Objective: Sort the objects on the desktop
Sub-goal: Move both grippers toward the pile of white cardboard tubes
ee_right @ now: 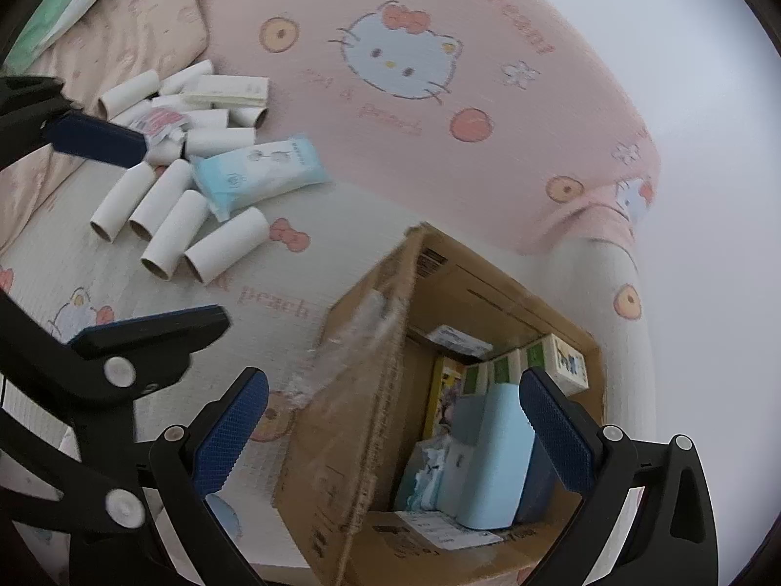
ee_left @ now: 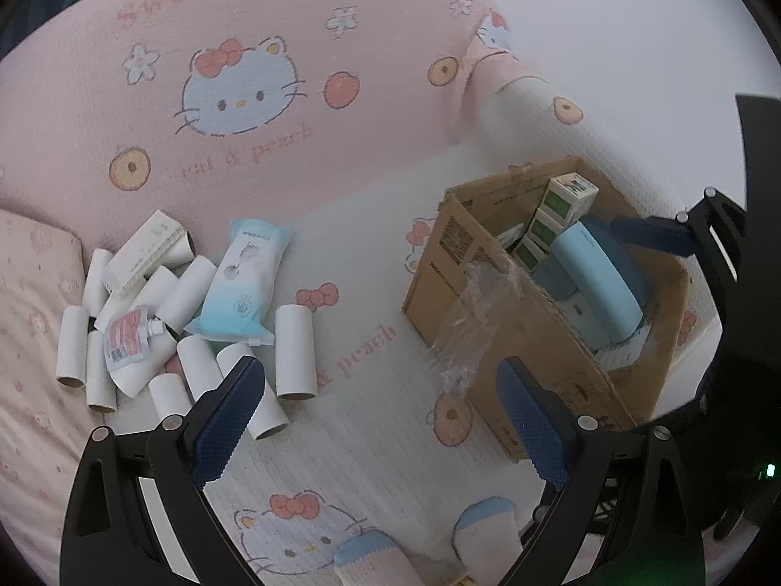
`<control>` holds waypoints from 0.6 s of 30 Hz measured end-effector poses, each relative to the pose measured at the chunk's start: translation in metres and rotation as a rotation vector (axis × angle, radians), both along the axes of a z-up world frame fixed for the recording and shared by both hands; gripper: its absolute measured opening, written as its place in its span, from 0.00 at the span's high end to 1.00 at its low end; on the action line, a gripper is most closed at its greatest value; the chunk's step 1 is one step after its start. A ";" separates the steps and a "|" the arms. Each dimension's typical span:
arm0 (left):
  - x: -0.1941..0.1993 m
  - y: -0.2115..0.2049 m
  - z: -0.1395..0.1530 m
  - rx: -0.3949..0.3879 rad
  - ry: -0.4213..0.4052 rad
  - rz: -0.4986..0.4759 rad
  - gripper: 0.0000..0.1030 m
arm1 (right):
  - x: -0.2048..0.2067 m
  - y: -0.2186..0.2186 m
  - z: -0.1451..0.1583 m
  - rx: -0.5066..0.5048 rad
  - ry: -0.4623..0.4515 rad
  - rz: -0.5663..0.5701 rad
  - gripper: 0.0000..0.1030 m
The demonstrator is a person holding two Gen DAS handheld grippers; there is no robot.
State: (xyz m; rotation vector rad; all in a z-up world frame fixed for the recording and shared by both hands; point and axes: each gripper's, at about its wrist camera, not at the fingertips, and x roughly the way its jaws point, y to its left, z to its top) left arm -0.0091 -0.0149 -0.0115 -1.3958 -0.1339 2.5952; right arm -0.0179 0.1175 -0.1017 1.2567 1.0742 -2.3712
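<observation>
Sorting looks midway: both the left gripper (ee_left: 380, 415) and the right gripper (ee_right: 395, 429) hang spread and empty, cardboard tubes (ee_left: 294, 351) and a wipes pack (ee_left: 241, 283) lie loose left of the half-filled cardboard box (ee_left: 498, 342), so reaching back to that pile seems next.

1. My two views are bright, with soft, even daylight and only faint shadows.
2. The white wall (ee_left: 610, 24) is washed out to a pale glare.
3. Fisheye bending curves everything near the dark round rims.
4. The cardboard box (ee_right: 341, 439) edge smears with motion blur in my right view.
</observation>
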 end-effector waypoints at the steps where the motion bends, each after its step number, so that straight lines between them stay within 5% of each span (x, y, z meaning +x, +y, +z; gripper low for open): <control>1: 0.000 -0.005 -0.001 0.012 -0.005 0.006 0.06 | 0.000 -0.004 -0.001 0.004 -0.003 0.009 0.01; 12: -0.002 -0.067 -0.023 0.140 -0.060 0.150 0.18 | 0.003 -0.049 -0.011 0.021 -0.046 0.102 0.01; 18: 0.001 -0.103 -0.036 0.228 -0.085 0.251 0.43 | -0.001 -0.069 -0.018 -0.011 -0.092 0.137 0.01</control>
